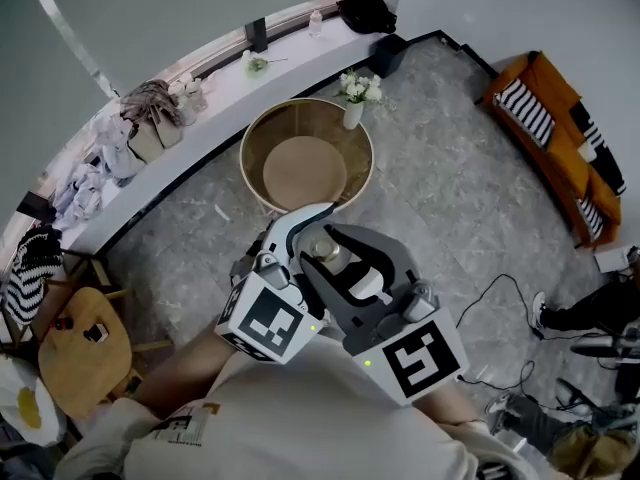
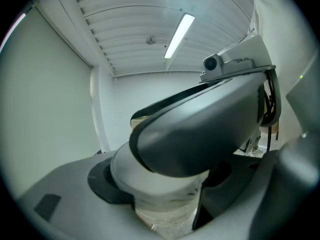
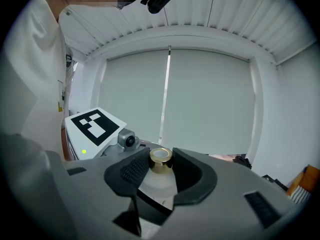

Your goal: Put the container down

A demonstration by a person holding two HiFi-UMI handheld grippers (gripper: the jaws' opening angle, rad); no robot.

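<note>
The container is a small frosted white bottle [image 1: 326, 251] with a gold neck [image 3: 161, 159], held upright in front of the person's chest. My left gripper [image 1: 312, 230] is shut on its body; in the left gripper view the frosted body [image 2: 167, 209] sits between the two dark pads. My right gripper [image 1: 335, 258] comes in from the right and is shut on the bottle's shoulder, just below the gold neck, its ribbed pads [image 3: 131, 170] against the white plastic. The right gripper's grey body crosses over the bottle in the left gripper view and hides its top.
A round wooden table [image 1: 306, 158] stands just ahead on the marbled floor, with a vase of white flowers [image 1: 357, 93] at its far edge. Behind runs a long white ledge [image 1: 200, 133] with bags. An orange sofa [image 1: 560, 138], cables [image 1: 500, 308] and a wooden stool [image 1: 85, 353] lie around.
</note>
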